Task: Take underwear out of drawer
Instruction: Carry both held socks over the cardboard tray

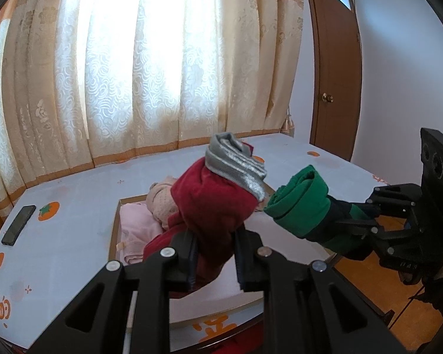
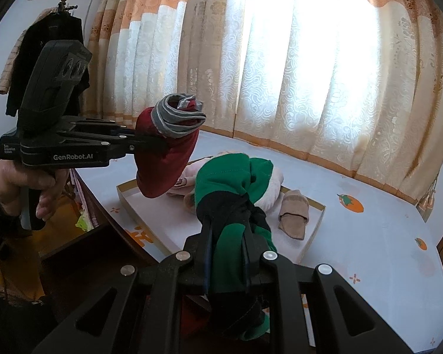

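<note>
One label reads "GenRobot.AI" on left gripper [image 2: 150,144]; smaller print perhaps "Data Acquisition System".

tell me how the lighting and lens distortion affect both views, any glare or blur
Left wrist view: the backlit curtain blows out to white at its centre, the red underwear in the left gripper stays sharp, and the edges bow and vignette. Right wrist view: the same curtain glare, the green underwear in the right gripper looks shaded, and the lower left corner is dark.
</note>
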`<state>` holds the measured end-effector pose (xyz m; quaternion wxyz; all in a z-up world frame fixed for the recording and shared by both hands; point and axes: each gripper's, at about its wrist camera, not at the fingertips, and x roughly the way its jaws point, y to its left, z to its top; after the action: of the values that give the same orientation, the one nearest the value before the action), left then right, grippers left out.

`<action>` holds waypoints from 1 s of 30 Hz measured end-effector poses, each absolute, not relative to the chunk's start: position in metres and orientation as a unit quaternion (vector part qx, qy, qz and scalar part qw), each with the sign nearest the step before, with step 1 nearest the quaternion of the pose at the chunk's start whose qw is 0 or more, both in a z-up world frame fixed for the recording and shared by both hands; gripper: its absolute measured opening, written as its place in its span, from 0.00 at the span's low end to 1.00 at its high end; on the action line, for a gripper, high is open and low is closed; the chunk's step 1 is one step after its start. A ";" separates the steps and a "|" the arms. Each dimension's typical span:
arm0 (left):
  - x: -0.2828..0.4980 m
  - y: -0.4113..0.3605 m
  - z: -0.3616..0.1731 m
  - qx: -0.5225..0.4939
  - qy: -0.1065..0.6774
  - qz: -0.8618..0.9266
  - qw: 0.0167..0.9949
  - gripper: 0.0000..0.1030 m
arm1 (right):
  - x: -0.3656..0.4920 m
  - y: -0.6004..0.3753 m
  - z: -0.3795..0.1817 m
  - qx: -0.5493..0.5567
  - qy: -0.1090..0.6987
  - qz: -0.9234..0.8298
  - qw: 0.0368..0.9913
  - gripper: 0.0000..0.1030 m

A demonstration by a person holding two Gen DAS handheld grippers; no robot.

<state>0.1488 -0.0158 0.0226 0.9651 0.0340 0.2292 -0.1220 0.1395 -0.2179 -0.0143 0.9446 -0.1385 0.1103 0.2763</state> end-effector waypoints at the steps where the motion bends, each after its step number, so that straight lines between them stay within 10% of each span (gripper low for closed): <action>1: 0.151 -0.016 0.022 0.033 0.231 -0.122 0.965 0.18 | 0.140 -0.217 -0.014 -0.139 0.111 0.276 0.945 0.17; 30: 0.183 -0.028 0.007 0.033 0.278 -0.119 0.953 0.18 | 0.182 -0.214 -0.009 -0.122 0.147 0.269 0.944 0.17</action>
<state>0.1832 -0.0276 0.0068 0.9526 0.0326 0.2779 -0.1193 0.1824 -0.2144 -0.0094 0.9439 -0.1219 0.1473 0.2693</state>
